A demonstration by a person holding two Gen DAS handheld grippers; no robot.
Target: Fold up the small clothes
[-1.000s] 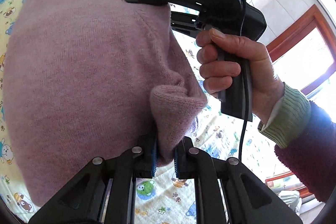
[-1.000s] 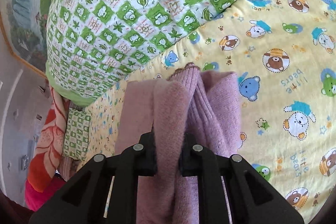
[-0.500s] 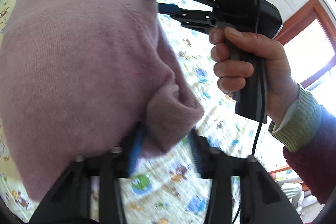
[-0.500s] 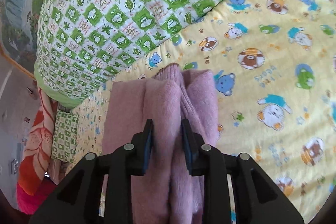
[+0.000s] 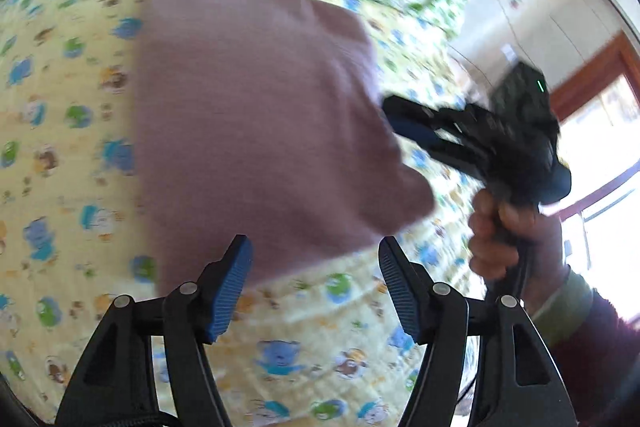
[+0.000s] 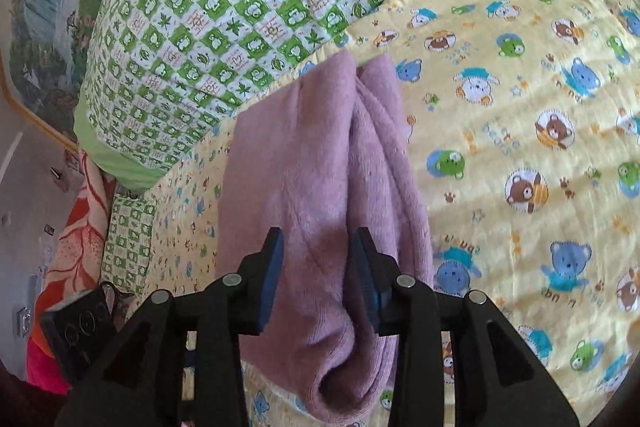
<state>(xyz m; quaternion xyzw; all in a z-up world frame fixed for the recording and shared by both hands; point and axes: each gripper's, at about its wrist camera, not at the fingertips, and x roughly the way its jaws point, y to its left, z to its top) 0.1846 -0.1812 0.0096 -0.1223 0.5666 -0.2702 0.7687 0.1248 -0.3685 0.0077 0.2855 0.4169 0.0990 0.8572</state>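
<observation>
Both grippers have let go of the mauve knit garment they were pinching a second ago, and it is now lying folded on the bed instead of hanging between them. The left gripper is standing wide open, its blue pads spread apart and holding nothing, with the garment's near edge lying just beyond its fingertips. The right gripper is standing partly open, its jaws on either side of the garment's thick folded edge; whether the pads are touching the knit cannot be told. In the left wrist view, which is blurred by motion, the right gripper is hovering just beside the garment's right edge, held by the person's right hand. The garment is resting on a yellow quilt printed with cartoon bears. A green and white checked pillow is lying behind it. A wood-framed window is showing bright daylight.
</observation>
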